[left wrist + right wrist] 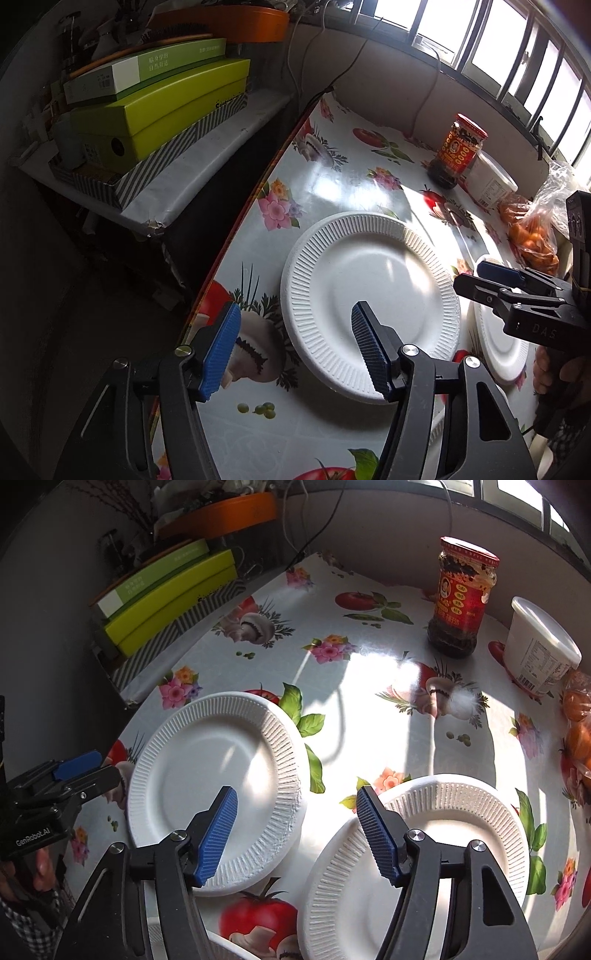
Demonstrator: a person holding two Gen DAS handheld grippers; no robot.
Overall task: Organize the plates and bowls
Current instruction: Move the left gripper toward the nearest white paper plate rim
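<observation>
sunlit table (369, 686) under a printed oilcloth carries two white paper plates side by side near its front edge. left plate (369, 295) lies straight ahead of my left tongs (295, 354), which straddle its near-left rim, jaws spread, pinching nothing. right plate (461, 834) sits under my right tongs (295, 834), also spread and empty. only my right view shows another ribbed white rim (225, 947) at the front edge.
</observation>
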